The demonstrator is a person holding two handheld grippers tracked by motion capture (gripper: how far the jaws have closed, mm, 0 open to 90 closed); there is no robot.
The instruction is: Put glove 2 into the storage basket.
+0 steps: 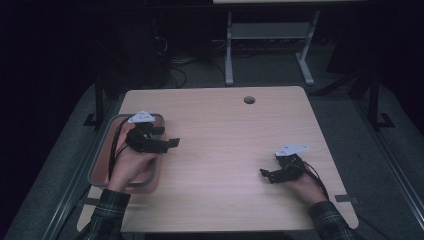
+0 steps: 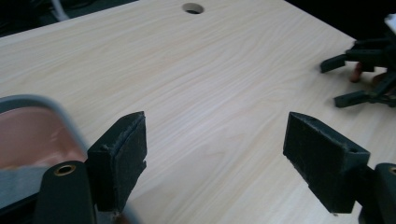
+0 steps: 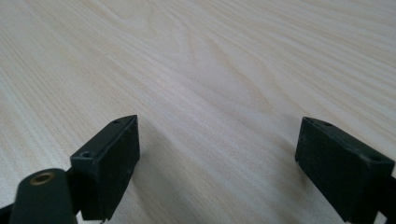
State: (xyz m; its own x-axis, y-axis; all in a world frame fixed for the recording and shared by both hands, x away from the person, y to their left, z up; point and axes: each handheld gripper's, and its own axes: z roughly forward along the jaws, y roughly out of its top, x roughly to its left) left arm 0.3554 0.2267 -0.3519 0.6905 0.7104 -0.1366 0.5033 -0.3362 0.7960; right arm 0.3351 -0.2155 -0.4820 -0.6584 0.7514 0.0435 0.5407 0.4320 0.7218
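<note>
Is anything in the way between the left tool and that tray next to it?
Nothing visible is. The left tool hangs open at the tray, right over its inner edge, its jaws pointing across the bare wooden table. Nothing sits between its jaws.

Overhead and close jaw cameras share table (image 1: 220,150).

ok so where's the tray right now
In the high view the tray sits at the table's left edge, under the left gripper.

Grey-rimmed tray (image 1: 100,150), pale wood table (image 1: 225,145) — plaid sleeves (image 1: 111,207)
</note>
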